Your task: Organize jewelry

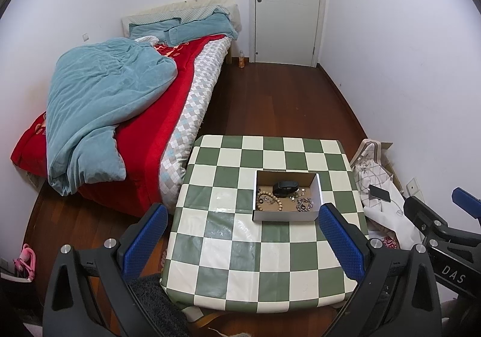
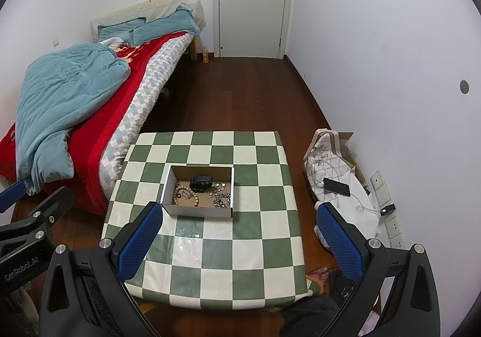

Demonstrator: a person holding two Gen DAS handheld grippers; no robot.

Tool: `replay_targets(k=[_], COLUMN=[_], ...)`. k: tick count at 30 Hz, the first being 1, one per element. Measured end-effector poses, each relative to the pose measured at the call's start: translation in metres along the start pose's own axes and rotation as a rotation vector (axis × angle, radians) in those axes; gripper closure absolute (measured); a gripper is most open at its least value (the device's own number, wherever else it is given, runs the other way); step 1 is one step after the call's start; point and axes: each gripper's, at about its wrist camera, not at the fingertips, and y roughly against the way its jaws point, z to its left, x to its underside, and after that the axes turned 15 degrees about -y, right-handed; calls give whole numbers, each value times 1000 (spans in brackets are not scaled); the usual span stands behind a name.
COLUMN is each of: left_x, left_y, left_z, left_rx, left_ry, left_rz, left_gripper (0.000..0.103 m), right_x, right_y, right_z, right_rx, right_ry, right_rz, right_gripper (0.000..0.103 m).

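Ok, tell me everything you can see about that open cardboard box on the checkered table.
The shallow open-topped cardboard box, white outside and brown inside, sits flat on the green-and-white checkered table, left of its middle. Inside lie a wooden bead bracelet, a small black case and tangled silvery chains. Neither gripper touches it.

Bedroom with a small checkered table

A bed (image 1: 126, 102) carried a teal duvet (image 1: 102, 102) over a red blanket (image 1: 168, 108); a white door (image 1: 287, 3) stood shut, and a phone (image 2: 336, 187) lay on cloth beside the table (image 2: 210, 261).
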Motion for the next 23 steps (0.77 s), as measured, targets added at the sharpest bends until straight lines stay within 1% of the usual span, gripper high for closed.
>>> replay_targets(k=[23], left_x=[0], left_y=[3], left_z=[1], left_rx=[4], left_ry=[9], left_rz=[-2], left_gripper=[1], right_x=[-1], right_y=[0], right_z=[0], right_rx=[2], right_ry=[1], right_rz=[0], right_gripper=[0])
